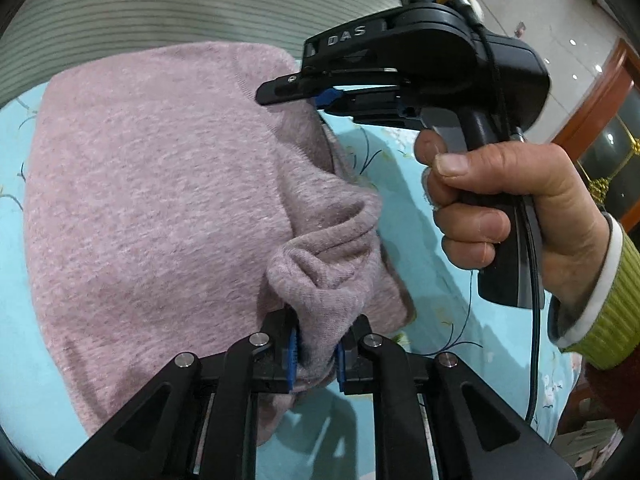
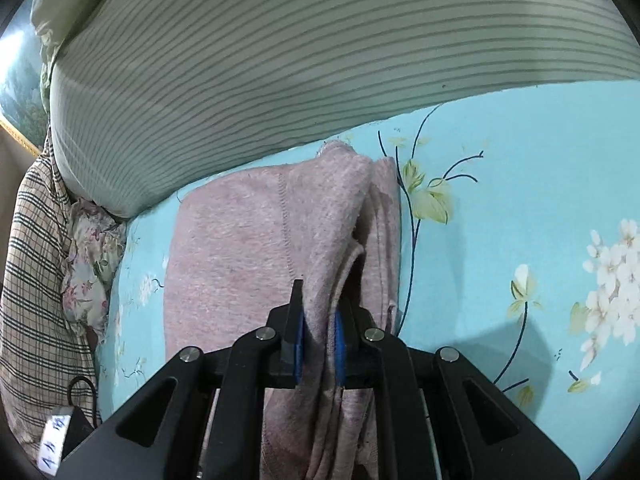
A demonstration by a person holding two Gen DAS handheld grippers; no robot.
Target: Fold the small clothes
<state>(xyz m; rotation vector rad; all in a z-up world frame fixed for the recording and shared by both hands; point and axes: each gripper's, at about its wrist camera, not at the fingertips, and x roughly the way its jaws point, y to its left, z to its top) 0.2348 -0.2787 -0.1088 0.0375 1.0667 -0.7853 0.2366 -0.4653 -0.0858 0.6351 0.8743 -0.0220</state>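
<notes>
A pink knit garment (image 1: 152,200) lies on the light blue flowered sheet (image 1: 416,208). My left gripper (image 1: 316,354) is shut on a bunched edge of the garment near its right side. My right gripper (image 1: 320,94) shows in the left wrist view at the garment's far right edge, its jaws close together on the fabric. In the right wrist view the right gripper (image 2: 319,340) is shut on a folded edge of the pink garment (image 2: 248,248), which stretches away from it over the blue sheet (image 2: 520,200).
A green striped quilt (image 2: 300,52) lies along the far side of the bed. A plaid cloth (image 2: 36,280) and a flowered cloth (image 2: 92,264) lie at the left. A wooden cabinet (image 1: 600,120) stands beyond the bed at the right.
</notes>
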